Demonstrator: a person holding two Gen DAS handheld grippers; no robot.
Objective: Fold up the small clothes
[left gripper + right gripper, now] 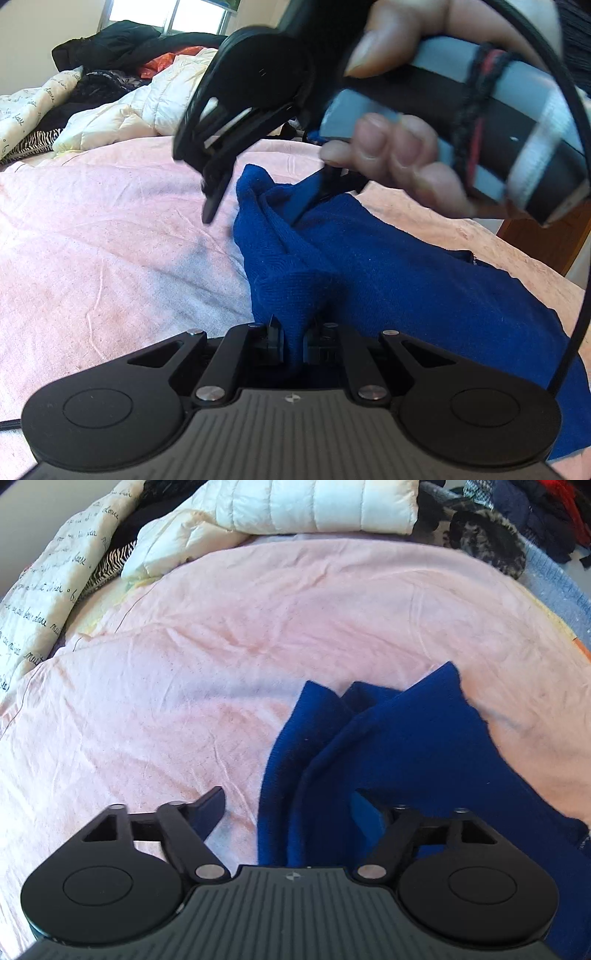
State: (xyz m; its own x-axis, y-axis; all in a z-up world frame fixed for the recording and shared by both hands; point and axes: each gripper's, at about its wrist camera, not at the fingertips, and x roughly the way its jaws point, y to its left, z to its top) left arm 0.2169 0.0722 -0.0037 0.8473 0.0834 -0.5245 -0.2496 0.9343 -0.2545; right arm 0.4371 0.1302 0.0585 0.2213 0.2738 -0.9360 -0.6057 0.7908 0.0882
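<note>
A blue knit garment [388,266] lies bunched on a pink sheet [110,240]. My left gripper [293,345] is shut on a raised fold of the garment at its near edge. My right gripper [255,206], held in a hand, hovers over the garment's far end, open; one finger rests in a fold, the other hangs over the sheet. In the right wrist view the right gripper [295,808] is open, straddling the garment's [388,757] left folded edge. Its left finger is over the pink sheet [184,664]; its right finger is partly hidden by cloth.
A white quilted jacket [314,506], a cream cloth with script writing [48,583] and dark clothes [110,48] are piled at the far side of the bed. More clothes [517,524] lie at the far right. A wooden piece of furniture [554,236] stands beyond the bed's right edge.
</note>
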